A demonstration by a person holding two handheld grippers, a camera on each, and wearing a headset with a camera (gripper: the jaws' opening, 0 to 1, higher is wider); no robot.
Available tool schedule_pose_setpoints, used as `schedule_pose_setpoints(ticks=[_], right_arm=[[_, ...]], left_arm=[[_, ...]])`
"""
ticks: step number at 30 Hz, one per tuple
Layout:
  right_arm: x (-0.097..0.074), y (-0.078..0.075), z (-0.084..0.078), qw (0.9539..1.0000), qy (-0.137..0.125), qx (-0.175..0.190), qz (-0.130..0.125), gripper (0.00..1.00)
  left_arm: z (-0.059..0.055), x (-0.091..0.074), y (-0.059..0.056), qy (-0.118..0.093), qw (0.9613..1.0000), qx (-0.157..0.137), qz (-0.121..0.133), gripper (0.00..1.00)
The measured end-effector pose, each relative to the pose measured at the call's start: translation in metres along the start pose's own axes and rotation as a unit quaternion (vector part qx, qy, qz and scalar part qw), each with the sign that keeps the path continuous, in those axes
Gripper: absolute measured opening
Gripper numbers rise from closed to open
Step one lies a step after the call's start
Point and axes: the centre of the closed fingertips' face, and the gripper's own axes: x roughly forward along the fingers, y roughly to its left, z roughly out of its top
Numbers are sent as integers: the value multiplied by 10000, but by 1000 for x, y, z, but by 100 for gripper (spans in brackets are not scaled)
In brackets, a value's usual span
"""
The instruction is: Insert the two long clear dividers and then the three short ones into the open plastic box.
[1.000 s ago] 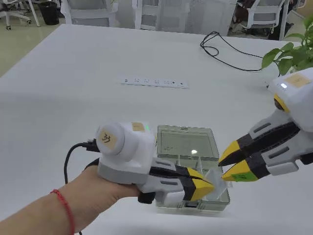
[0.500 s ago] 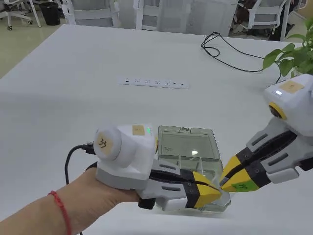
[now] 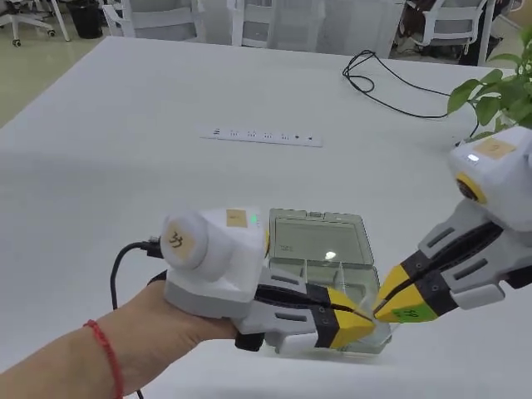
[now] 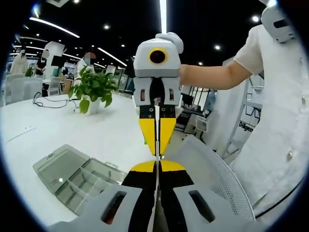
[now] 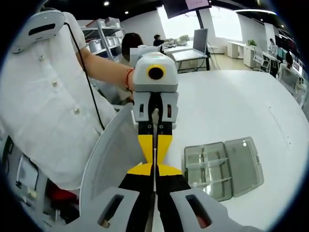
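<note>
The clear plastic box (image 3: 287, 287) lies open on the white table, its lid (image 3: 320, 237) folded back flat. Some clear dividers (image 3: 320, 264) stand inside it. My left gripper (image 3: 353, 320) hovers over the box's near right corner, shut on a thin clear divider (image 3: 366, 313). My right gripper (image 3: 381, 309) comes in from the right, tip to tip with the left, shut on the same piece. In the left gripper view the right gripper (image 4: 157, 147) faces me, with the box (image 4: 79, 176) at lower left. In the right gripper view the left gripper (image 5: 154, 153) faces me, the box (image 5: 207, 169) to its right.
A white power strip (image 3: 262, 137) lies mid-table beyond the box. A black cable (image 3: 391, 83) loops at the far right, beside a potted plant (image 3: 499, 91). Office chairs (image 3: 150, 17) stand past the far edge of the table.
The right gripper has dropped and moved left until its tips meet the left gripper's, and its jaws have shut. Both grippers now sit lower over the box's near right corner.
</note>
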Motion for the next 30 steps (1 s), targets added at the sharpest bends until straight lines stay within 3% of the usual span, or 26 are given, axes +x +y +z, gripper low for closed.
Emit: schedule_pose_setpoints(ticks=[12,24,30], right_arm=[[-4,-5,-3,9999,41,-14,-133,3],[-15,-18,-9,9989,128,17,-455,3],[-20,-30,-18,9973,313,13,-666,3]], left_arm=[[-7,-3,7,83,9998,-25,160,4],[-13,-17,26,167,9982,-56,572,22],[-17,-26,35,225,9967,-20,777,34]])
